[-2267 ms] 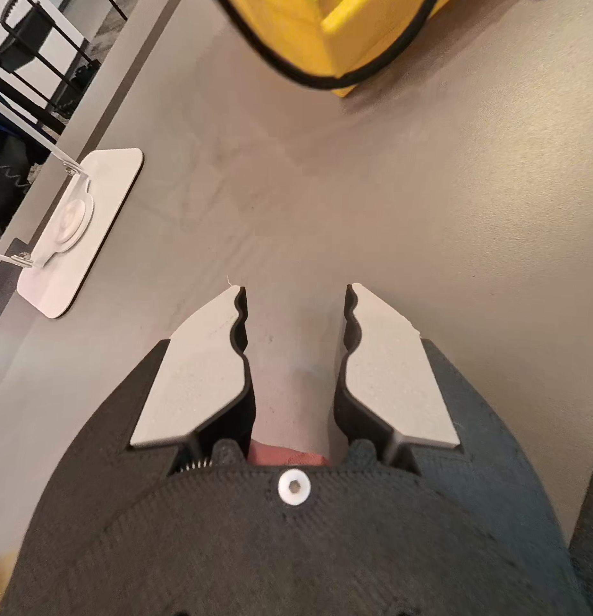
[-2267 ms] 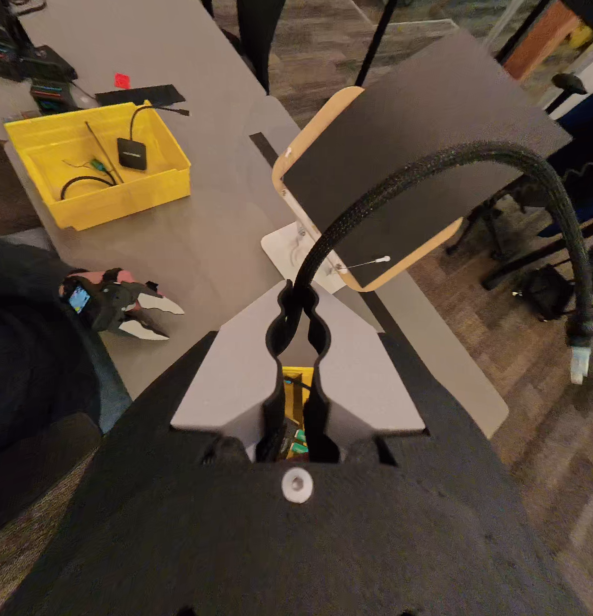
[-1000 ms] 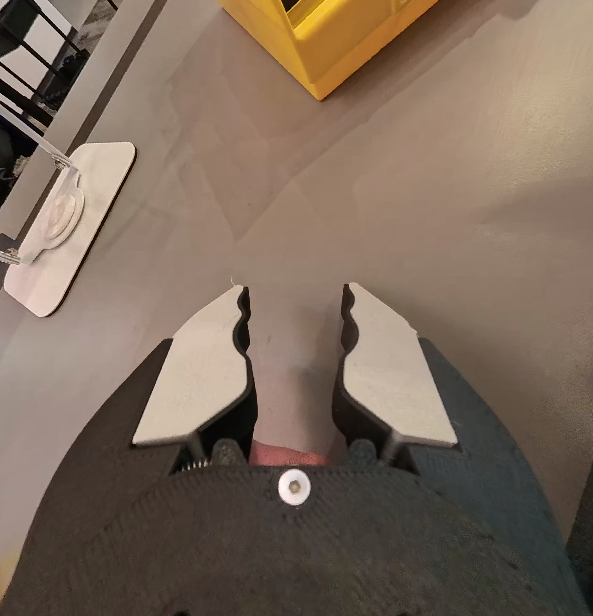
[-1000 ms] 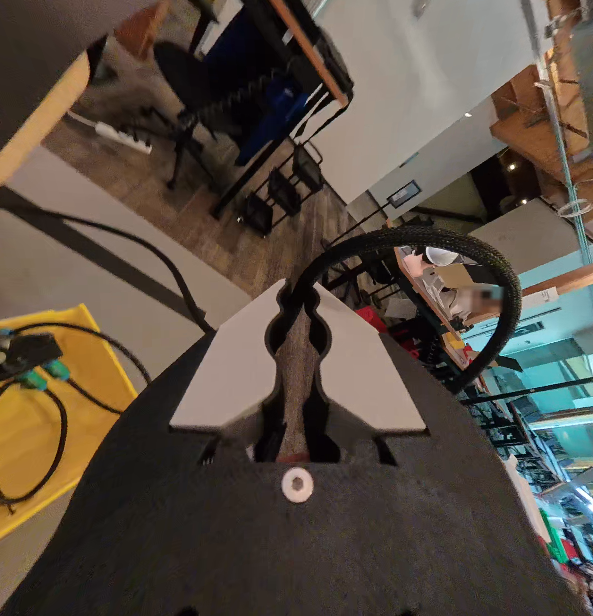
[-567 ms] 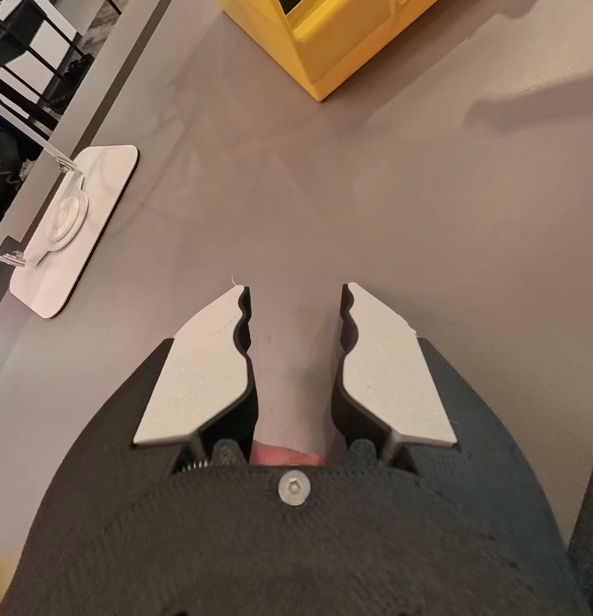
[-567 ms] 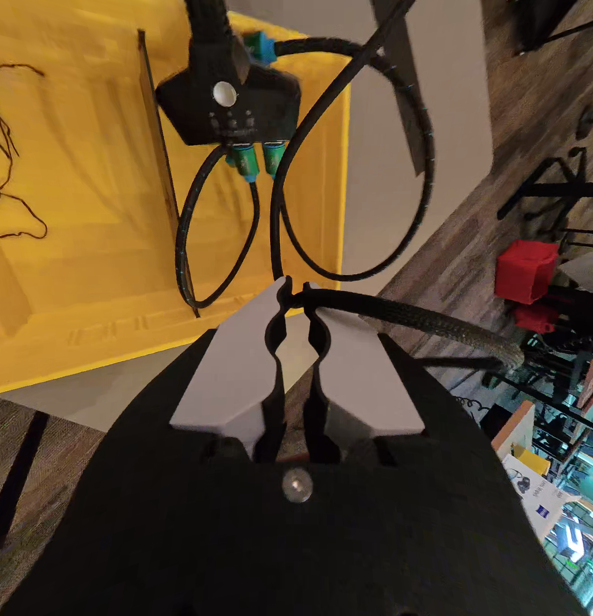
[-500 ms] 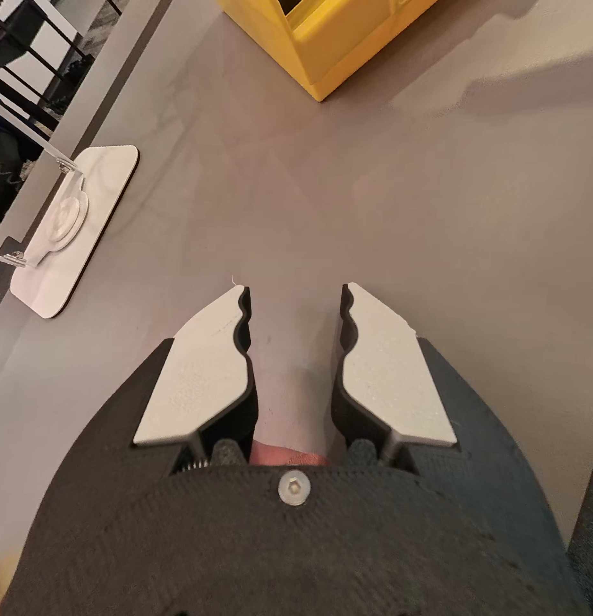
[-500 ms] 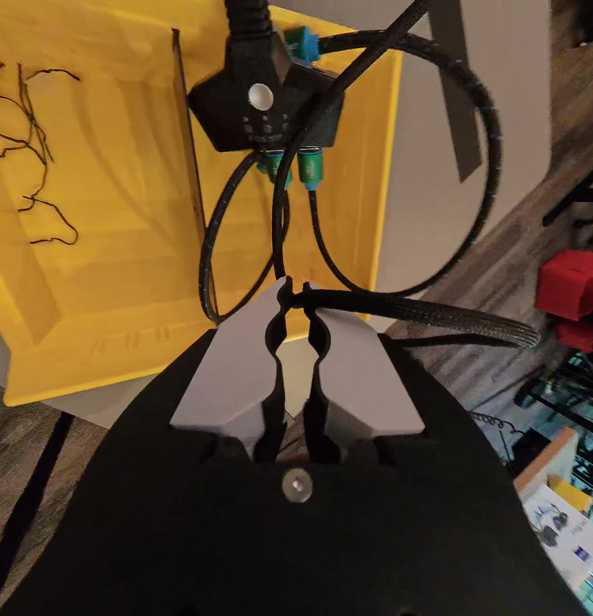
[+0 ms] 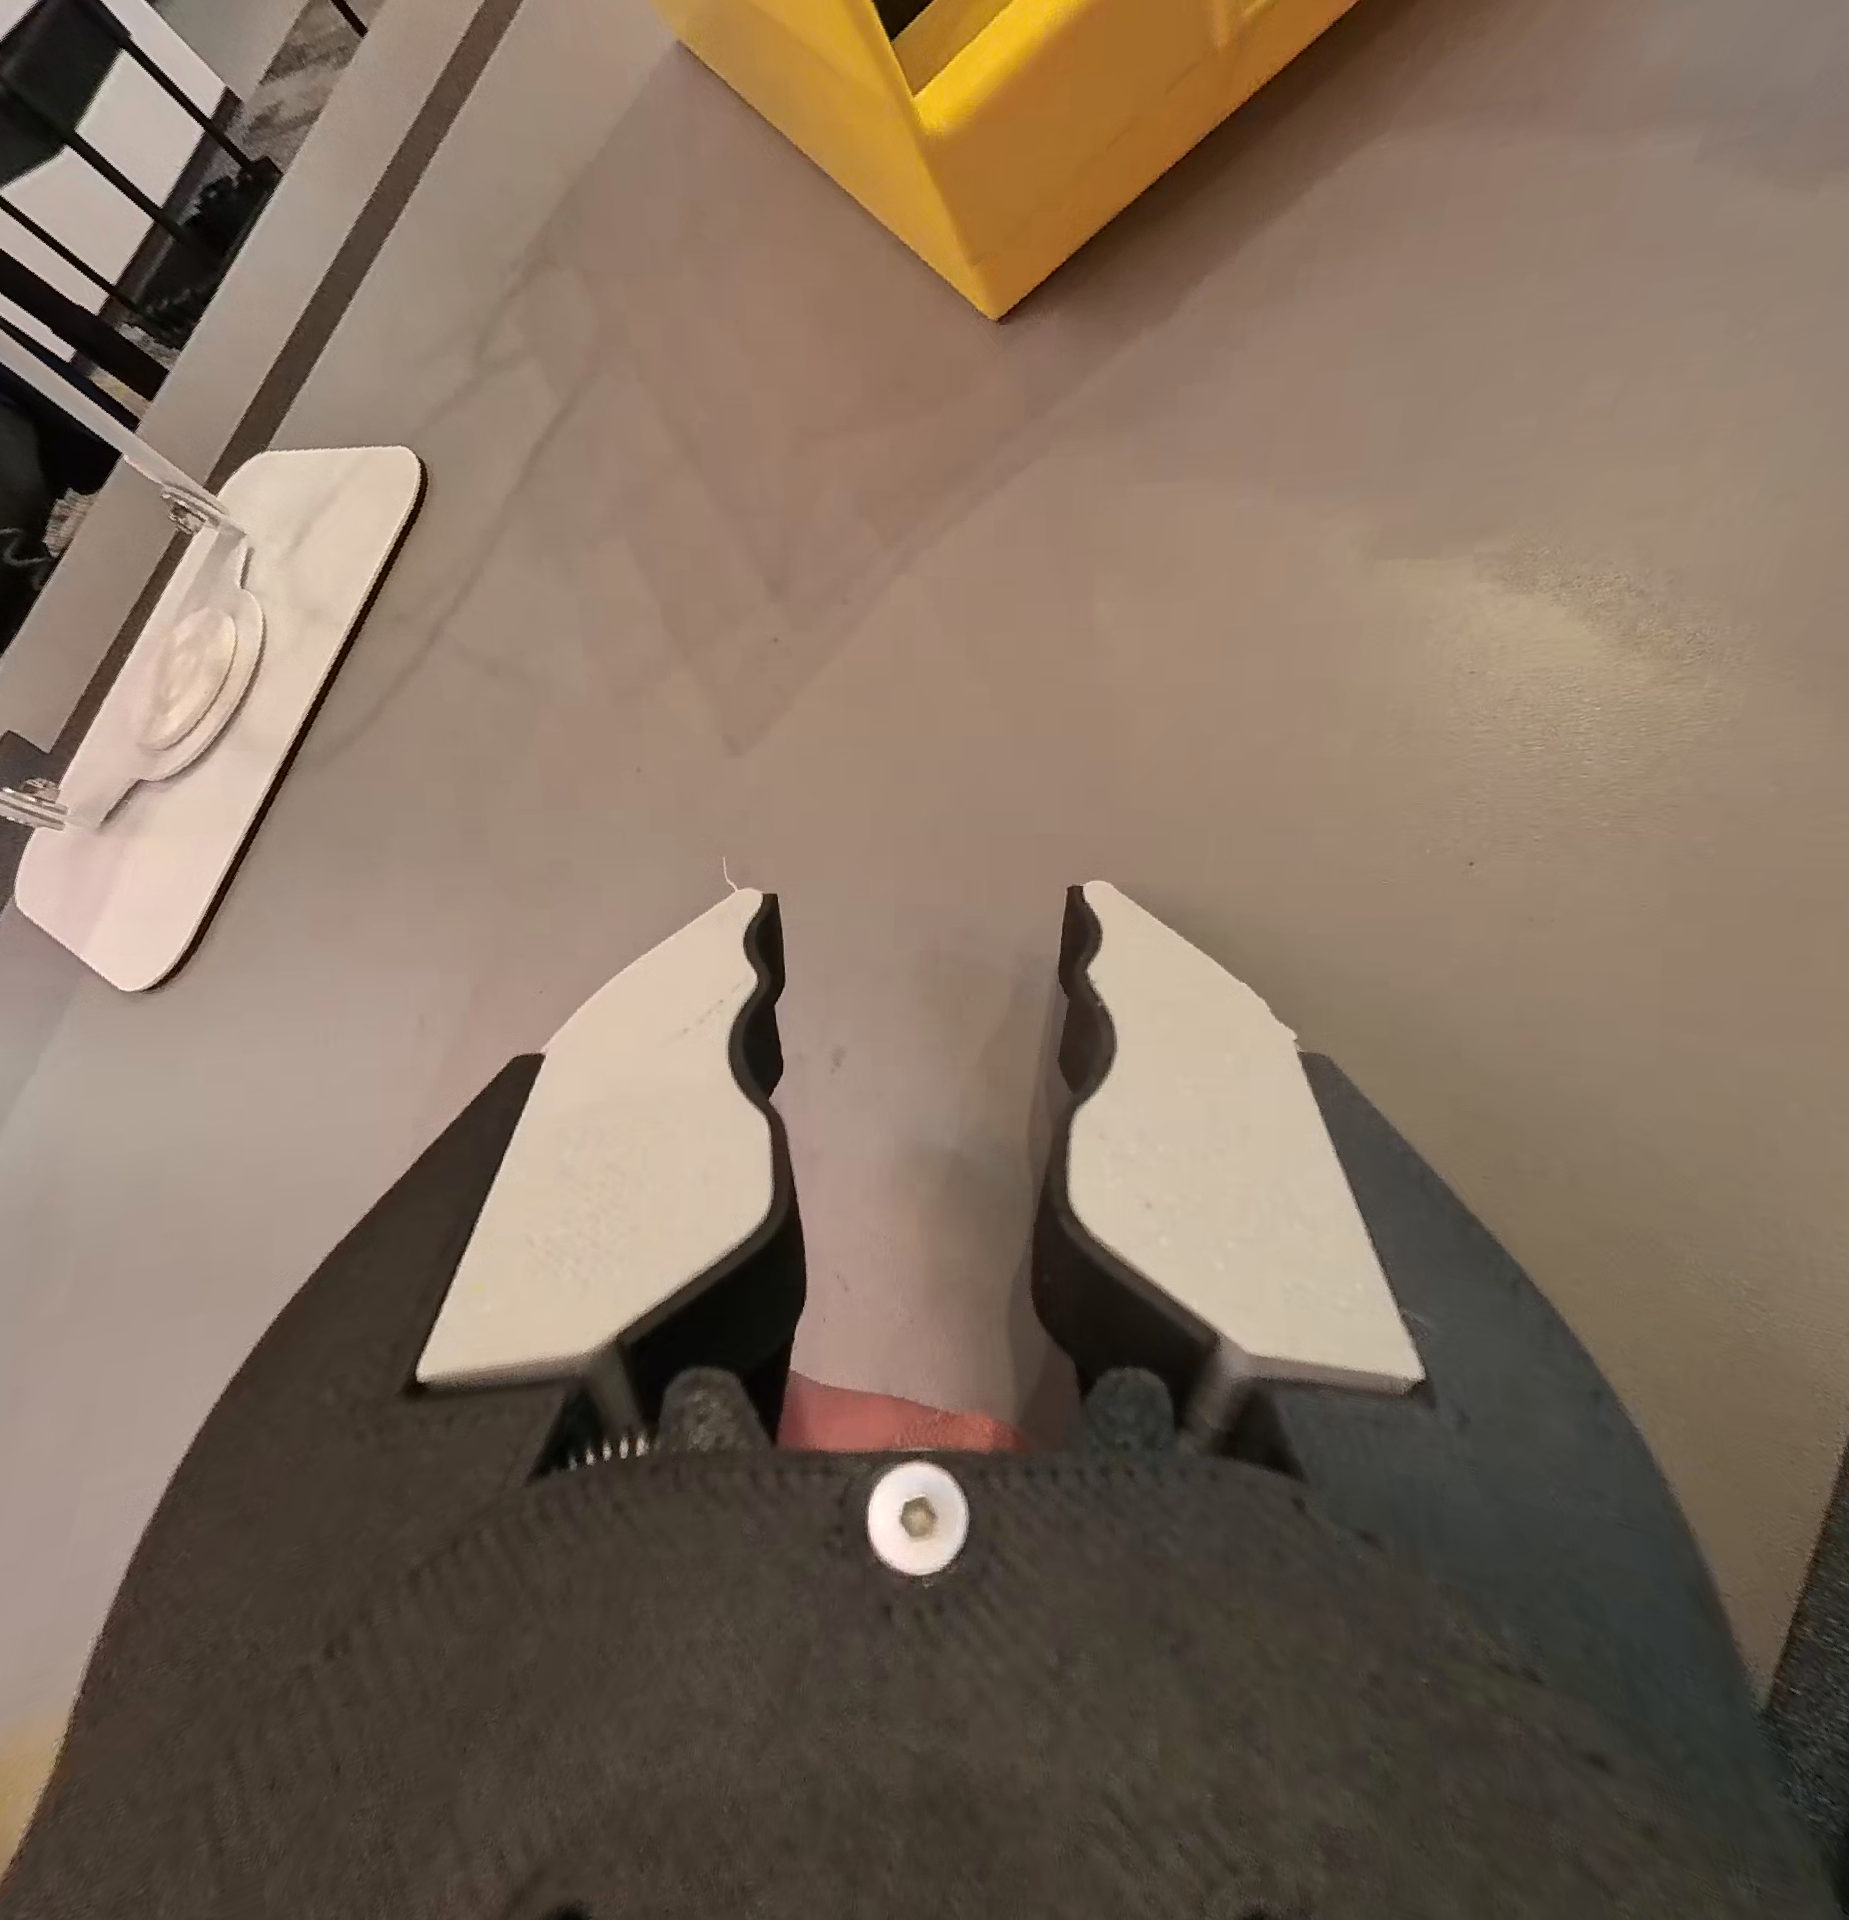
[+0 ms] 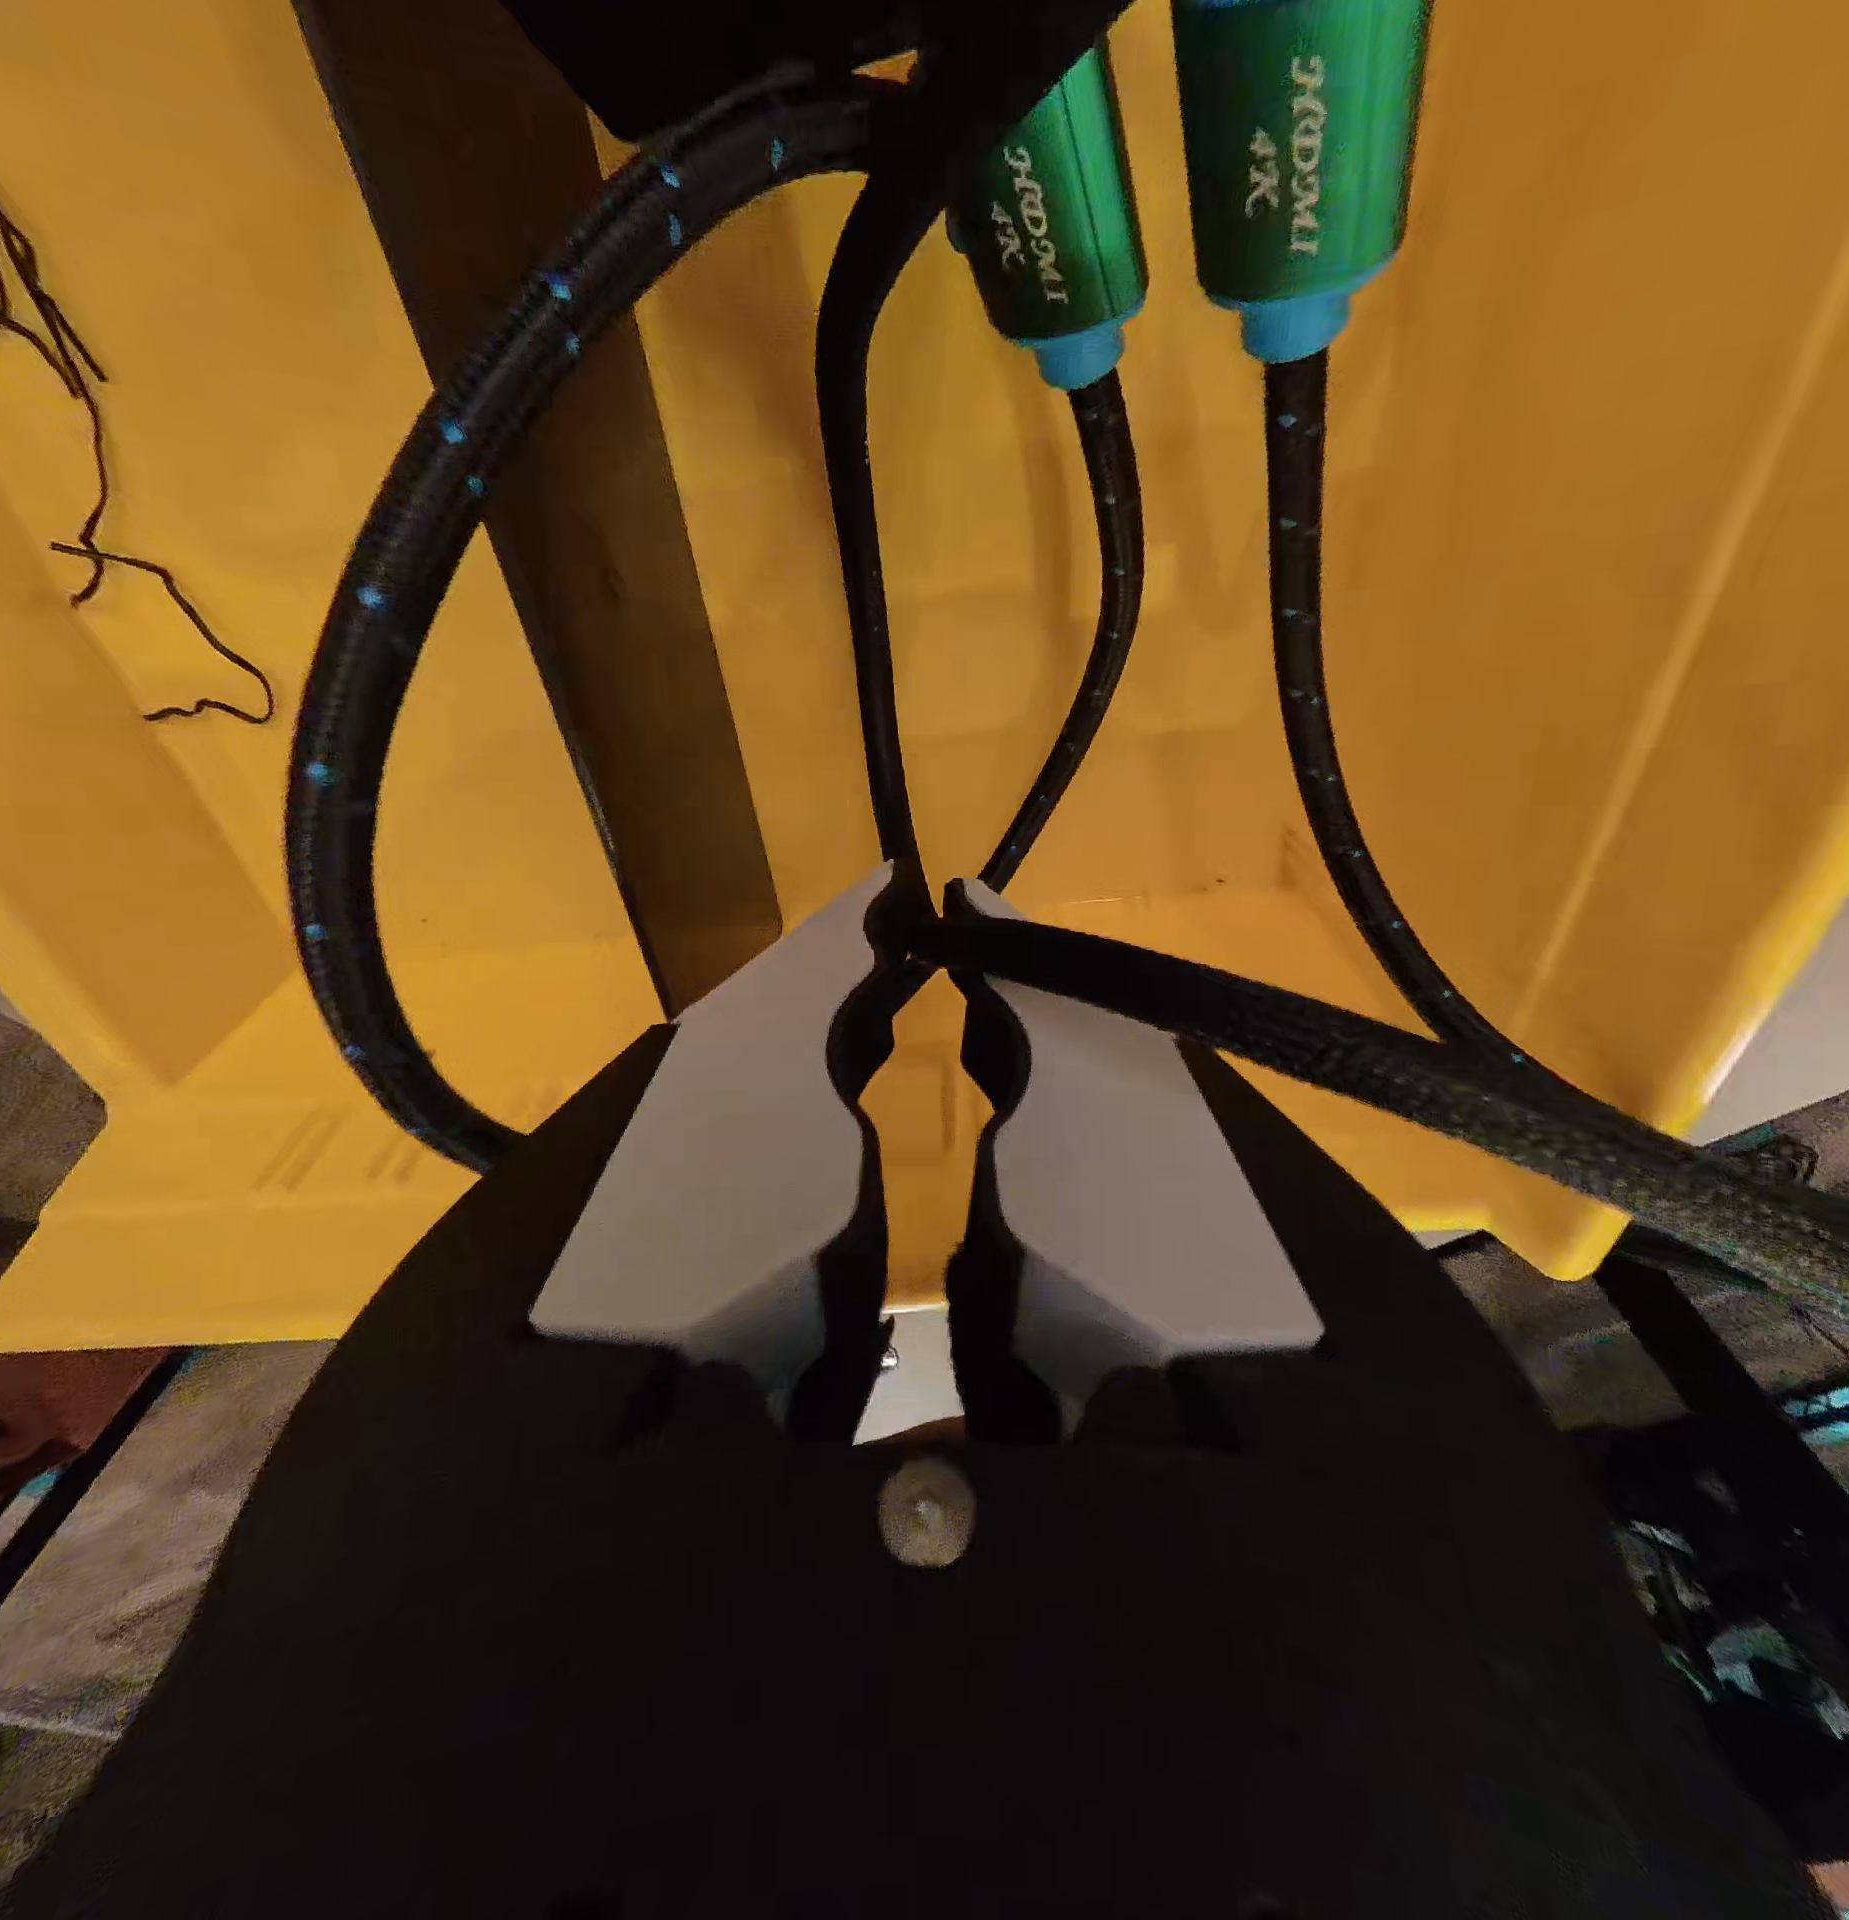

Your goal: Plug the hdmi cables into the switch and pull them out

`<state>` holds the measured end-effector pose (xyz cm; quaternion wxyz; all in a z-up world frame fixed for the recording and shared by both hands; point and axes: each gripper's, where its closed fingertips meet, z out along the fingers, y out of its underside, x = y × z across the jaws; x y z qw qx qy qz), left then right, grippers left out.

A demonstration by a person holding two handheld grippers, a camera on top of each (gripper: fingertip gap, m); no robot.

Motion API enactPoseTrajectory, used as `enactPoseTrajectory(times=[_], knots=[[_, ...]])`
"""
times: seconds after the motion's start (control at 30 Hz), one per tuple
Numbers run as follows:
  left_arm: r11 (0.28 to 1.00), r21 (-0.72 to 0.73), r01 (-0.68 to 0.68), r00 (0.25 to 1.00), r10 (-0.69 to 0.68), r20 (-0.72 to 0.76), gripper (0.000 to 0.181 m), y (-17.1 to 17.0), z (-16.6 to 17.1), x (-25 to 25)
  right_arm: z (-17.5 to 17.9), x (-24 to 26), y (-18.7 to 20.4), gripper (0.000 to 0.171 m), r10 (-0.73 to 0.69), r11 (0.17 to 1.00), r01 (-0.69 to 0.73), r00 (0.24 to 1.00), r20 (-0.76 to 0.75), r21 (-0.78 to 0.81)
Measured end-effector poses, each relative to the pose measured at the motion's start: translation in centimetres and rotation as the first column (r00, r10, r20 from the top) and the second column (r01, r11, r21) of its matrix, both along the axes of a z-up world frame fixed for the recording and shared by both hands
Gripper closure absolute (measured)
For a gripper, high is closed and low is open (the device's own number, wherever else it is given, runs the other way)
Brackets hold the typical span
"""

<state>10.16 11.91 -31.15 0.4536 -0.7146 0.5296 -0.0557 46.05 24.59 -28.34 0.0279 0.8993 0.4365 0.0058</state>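
The right gripper [image 10: 925, 894] pinches a thin black cable [image 10: 866, 582] right at its fingertips, and its fingers are pressed almost together around it. That cable runs straight ahead from the tips, up toward the black switch [image 10: 754, 52], which sits at the far end of the yellow bin [image 10: 1626, 520]; only a corner of it shows. So the switch lies straight in front of these fingers, and the held cable's long line points at it. I count two green plugs [image 10: 1045, 208] and [image 10: 1299, 156], side by side. They seem to be pushed into the switch, though the joint is out of view. Their long sides point back toward the gripper. Each plug has one braided cable [image 10: 1304, 665] hanging from it, and one more thick braided cable [image 10: 380, 623] loops around on the left. The left gripper [image 9: 920, 904] is spread wide with nothing between its fingers, above the bare grey table [image 9: 1315, 675]. The yellow bin is well ahead of it, so the right gripper is much nearer to the plugs. One white flat stand [image 9: 276, 665] sits at the table's left edge.
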Motion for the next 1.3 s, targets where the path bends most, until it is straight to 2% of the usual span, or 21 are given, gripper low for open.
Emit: enactPoseTrajectory(times=[0.13, 0.23, 0.33, 0.43, 0.53, 0.6, 0.77, 0.9, 1.07, 1.13, 1.2, 1.3], knots=[[1.000, -0.002, -0.003, 1.000, 0.003, 0.000, 0.131, 0.0, 0.0, 0.0, -0.9, -0.3, -1.3, 0.166, 0.132, 0.983, -0.125, 0.990, 0.047, -0.135], [1.000, -0.005, -0.005, 1.000, 0.005, -0.001, 0.132, 0.1, 0.0, 0.1, -0.9, -0.9, -2.0, 0.166, 0.161, 0.970, -0.154, 0.987, 0.024, -0.191], [1.000, 0.000, -0.004, 1.000, 0.004, -0.002, 0.132, 0.1, 0.0, 0.1, 0.1, -0.6, -1.3, 0.164, 0.159, 0.980, -0.151, 0.986, 0.053, -0.126], [1.000, 0.003, 0.000, 1.000, 0.000, -0.003, 0.133, 0.1, 0.0, 0.2, 1.7, 0.9, -1.1, 0.120, 0.120, 0.992, -0.114, 0.985, 0.125, -0.060], [1.000, -0.003, 0.001, 1.000, -0.001, -0.003, 0.134, 0.1, -0.1, 0.2, 4.2, 1.2, -0.2, 0.106, 0.068, 0.996, -0.075, 0.992, 0.109, 0.054], [1.000, -0.006, 0.001, 1.000, -0.001, -0.002, 0.134, 0.1, -0.1, 0.2, 5.9, 1.7, 0.3, 0.111, 0.089, 0.988, -0.104, 0.988, 0.129, 0.117], [1.000, -0.006, -0.001, 1.000, 0.001, -0.002, 0.134, 0.1, -0.1, 0.2, 10.1, -0.5, 0.6, 0.104, 0.105, 0.965, -0.085, 0.992, -0.071, 0.247], [1.000, -0.004, 0.000, 1.000, 0.000, -0.002, 0.134, 0.1, -0.1, 0.3, 12.2, 1.2, 1.5, 0.109, 0.051, 0.942, 0.006, 0.986, -0.160, 0.336], [1.000, 0.000, 0.001, 1.000, -0.001, -0.003, 0.134, 0.1, -0.1, 0.3, 12.9, 6.0, 3.6, 0.117, -0.101, 0.869, 0.225, 0.953, -0.286, 0.440], [1.000, -0.001, 0.001, 1.000, -0.001, -0.003, 0.134, 0.1, -0.1, 0.3, 12.3, 8.2, 4.7, 0.118, -0.172, 0.828, 0.324, 0.923, -0.343, 0.458], [1.000, -0.006, 0.002, 1.000, -0.002, -0.002, 0.134, 0.1, -0.1, 0.3, 10.6, 10.5, 5.8, 0.119, -0.252, 0.787, 0.395, 0.907, -0.336, 0.474], [1.000, -0.014, 0.002, 1.000, -0.002, -0.001, 0.134, 0.1, -0.1, 0.3, 6.7, 12.1, 7.3, 0.115, -0.336, 0.786, 0.453, 0.884, -0.325, 0.421]])
